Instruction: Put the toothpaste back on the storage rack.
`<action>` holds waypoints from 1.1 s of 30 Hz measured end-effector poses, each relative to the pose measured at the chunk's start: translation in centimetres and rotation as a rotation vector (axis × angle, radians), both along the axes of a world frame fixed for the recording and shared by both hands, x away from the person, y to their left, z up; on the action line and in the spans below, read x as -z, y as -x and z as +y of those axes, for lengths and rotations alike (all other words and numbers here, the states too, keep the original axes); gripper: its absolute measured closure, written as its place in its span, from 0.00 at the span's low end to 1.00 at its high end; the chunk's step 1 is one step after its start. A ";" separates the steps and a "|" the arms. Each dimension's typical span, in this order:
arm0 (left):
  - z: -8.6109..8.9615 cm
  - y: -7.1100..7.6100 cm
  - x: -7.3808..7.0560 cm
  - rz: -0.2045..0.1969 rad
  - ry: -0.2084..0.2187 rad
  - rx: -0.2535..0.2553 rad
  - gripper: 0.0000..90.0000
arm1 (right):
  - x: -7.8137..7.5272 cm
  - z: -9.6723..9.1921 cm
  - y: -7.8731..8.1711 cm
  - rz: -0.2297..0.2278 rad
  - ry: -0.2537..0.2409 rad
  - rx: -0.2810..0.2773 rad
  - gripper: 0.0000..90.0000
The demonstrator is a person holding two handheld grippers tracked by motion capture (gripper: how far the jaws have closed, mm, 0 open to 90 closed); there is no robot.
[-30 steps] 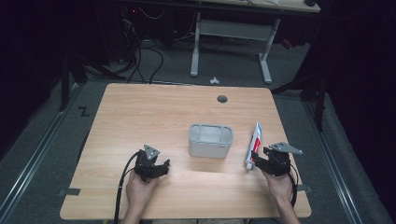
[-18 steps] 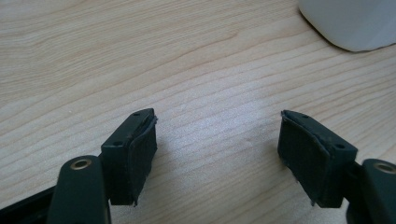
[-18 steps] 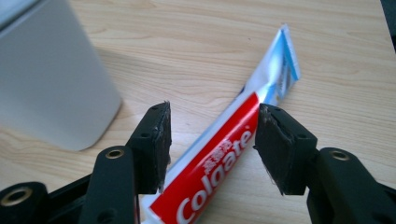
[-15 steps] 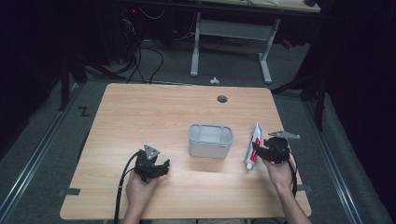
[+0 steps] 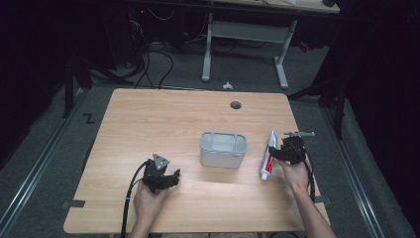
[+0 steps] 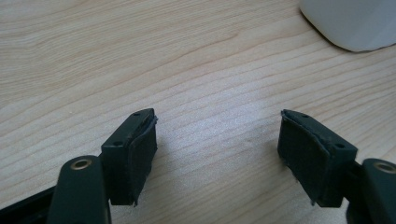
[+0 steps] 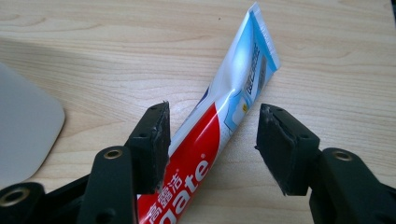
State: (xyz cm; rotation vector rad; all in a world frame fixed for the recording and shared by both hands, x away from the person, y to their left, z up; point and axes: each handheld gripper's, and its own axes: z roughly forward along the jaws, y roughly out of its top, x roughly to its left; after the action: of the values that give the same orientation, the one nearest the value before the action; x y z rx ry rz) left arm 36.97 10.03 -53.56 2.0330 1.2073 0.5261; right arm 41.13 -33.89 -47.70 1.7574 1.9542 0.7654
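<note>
A red, white and blue toothpaste tube (image 5: 268,157) lies flat on the wooden table (image 5: 163,119), right of a grey rectangular container (image 5: 223,148). My right gripper (image 5: 277,152) is low over it, and its jaws have just been opening a little. In the right gripper view the tube (image 7: 233,79) runs up between the parted jaws of the right gripper (image 7: 212,116), close against the left pad and clear of the right one. My left gripper (image 5: 171,179) rests near the front left, and in its own view the left gripper (image 6: 217,126) is open over bare wood.
The container's corner appears at the top right of the left gripper view (image 6: 355,23) and at the left edge of the right gripper view (image 7: 23,130). A cable hole (image 5: 236,105) sits near the table's far edge. A desk frame and cables stand beyond the table.
The right hand has moved away from the person along the table's right side, bringing its gripper up beside the tube. The left hand and the tube have stayed put.
</note>
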 end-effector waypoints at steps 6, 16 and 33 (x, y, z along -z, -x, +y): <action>0.0 0.0 0.0 0.000 0.002 -0.001 0.32 | 0.6 0.2 -1.4 0.057 0.010 0.014 0.49; 0.0 0.0 0.0 -0.001 0.002 -0.001 0.32 | 1.2 0.5 -3.2 0.149 0.021 0.030 0.48; 0.0 0.0 0.0 -0.001 0.001 -0.001 0.32 | 1.6 1.1 -4.8 0.252 0.041 0.064 0.53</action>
State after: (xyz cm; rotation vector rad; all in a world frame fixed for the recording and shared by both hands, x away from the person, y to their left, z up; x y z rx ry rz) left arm 36.96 10.01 -53.57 2.0309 1.2081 0.5267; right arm 45.90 -32.80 -49.35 1.9609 2.0429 0.4981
